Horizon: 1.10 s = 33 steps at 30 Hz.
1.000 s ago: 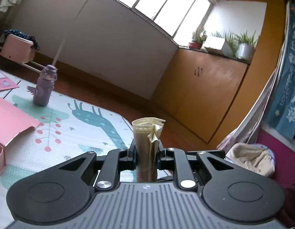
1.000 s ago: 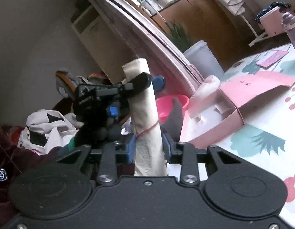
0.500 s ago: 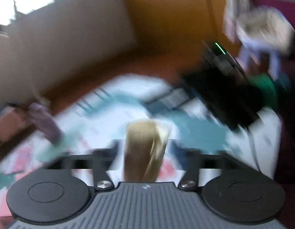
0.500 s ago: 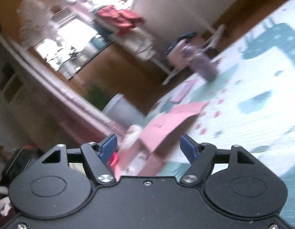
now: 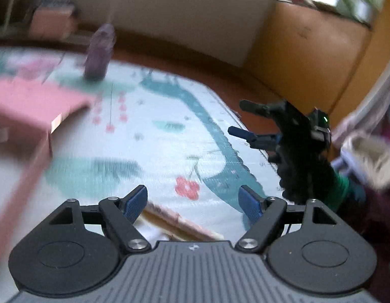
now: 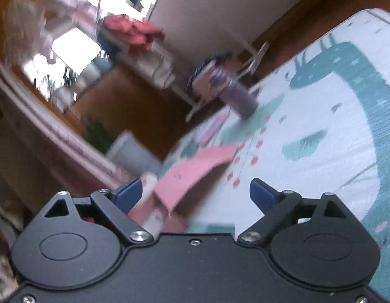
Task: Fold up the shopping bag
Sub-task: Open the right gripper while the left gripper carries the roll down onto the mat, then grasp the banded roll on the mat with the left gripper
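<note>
The folded shopping bag (image 5: 179,224), a beige strip with a pinkish edge, lies on the play mat (image 5: 154,146) just beneath my left gripper (image 5: 193,202). The left jaws stand wide open above it and the blue pads (image 5: 135,202) do not press on it. In the left wrist view my right gripper (image 5: 236,117) hovers at the mat's right edge, held by a black-gloved hand (image 5: 296,151) with a green sleeve. In the right wrist view the right gripper (image 6: 196,194) is opening, and only the mat and box show beyond its jaws.
An open pink cardboard box (image 5: 26,116) stands on the mat at the left, and its flap (image 6: 195,169) shows ahead in the right wrist view. A purple bottle (image 5: 99,50) stands at the mat's far side. A wooden cabinet (image 5: 308,50) lines the far wall.
Both grippers held the rolled bag upright; both have opened and let it go. The left view tipped down, with the bag now on the mat. The right view swung toward the mat.
</note>
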Each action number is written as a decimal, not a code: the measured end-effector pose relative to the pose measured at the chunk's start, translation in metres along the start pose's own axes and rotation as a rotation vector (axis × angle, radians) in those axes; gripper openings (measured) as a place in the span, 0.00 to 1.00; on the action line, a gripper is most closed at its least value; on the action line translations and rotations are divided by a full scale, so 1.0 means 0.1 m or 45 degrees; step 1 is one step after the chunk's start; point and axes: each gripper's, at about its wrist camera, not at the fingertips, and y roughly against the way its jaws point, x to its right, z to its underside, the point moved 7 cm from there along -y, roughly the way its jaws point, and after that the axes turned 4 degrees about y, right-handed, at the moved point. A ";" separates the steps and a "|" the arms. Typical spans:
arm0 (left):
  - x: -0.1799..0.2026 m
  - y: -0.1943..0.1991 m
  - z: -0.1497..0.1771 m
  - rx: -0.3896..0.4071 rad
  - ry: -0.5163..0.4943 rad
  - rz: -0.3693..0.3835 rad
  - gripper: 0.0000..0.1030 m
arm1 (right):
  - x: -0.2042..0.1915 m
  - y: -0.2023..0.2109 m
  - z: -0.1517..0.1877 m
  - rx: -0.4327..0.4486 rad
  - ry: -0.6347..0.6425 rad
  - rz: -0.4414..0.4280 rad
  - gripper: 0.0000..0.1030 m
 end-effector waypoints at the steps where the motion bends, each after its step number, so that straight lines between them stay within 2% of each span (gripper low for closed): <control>1: -0.05 -0.09 0.11 -0.025 0.124 0.025 0.77 | -0.04 -0.04 0.07 -0.072 0.068 0.022 0.89; 4: -0.15 -0.40 0.46 -0.116 0.347 0.025 0.77 | -0.15 -0.16 0.31 -0.297 0.334 0.111 0.74; 6: -0.22 -0.59 0.62 -0.150 0.414 -0.001 0.77 | -0.19 -0.23 0.46 -0.426 0.504 0.155 0.69; 7: -0.29 -0.68 0.69 -0.154 0.463 -0.014 0.77 | -0.18 -0.25 0.53 -0.482 0.534 0.140 0.65; 8: -0.32 -0.75 0.70 -0.156 0.498 0.002 0.77 | -0.17 -0.28 0.60 -0.532 0.544 0.122 0.54; 9: -0.34 -0.82 0.70 -0.159 0.529 0.029 0.77 | -0.15 -0.30 0.65 -0.566 0.535 0.106 0.48; 11: -0.38 -0.92 0.67 -0.160 0.543 0.040 0.77 | -0.10 -0.36 0.81 -0.672 0.543 0.083 0.48; 12: -0.40 -0.98 0.53 -0.130 0.510 0.035 0.77 | -0.10 -0.38 0.87 -0.711 0.560 0.074 0.48; 15: -0.40 -1.01 0.16 -0.039 0.396 0.007 0.77 | -0.23 -0.43 1.10 -0.819 0.532 -0.084 0.48; 18: -0.42 -0.99 0.05 -0.064 0.354 -0.001 0.77 | -0.39 -0.40 1.17 -0.844 0.516 -0.204 0.48; 20: -0.44 -0.94 0.05 -0.093 0.298 -0.021 0.77 | -0.35 -0.38 1.10 -0.830 0.502 -0.195 0.51; 22: -0.44 -0.88 0.07 -0.123 0.168 -0.055 0.81 | -0.23 -0.38 0.97 -0.790 0.474 -0.129 0.63; 25: -0.42 -0.89 0.11 -0.174 -0.026 -0.143 0.81 | -0.07 -0.36 0.80 -0.712 0.444 -0.001 0.67; 28: -0.39 -1.09 0.16 -0.241 -0.236 -0.260 0.81 | 0.10 -0.35 0.67 -0.635 0.398 0.121 0.71; 32: -0.36 -1.28 0.21 -0.306 -0.314 -0.241 0.81 | 0.20 -0.39 0.63 -0.612 0.388 0.165 0.71; 33: -0.35 -1.32 0.23 -0.308 -0.334 -0.237 0.78 | 0.20 -0.40 0.62 -0.607 0.386 0.167 0.71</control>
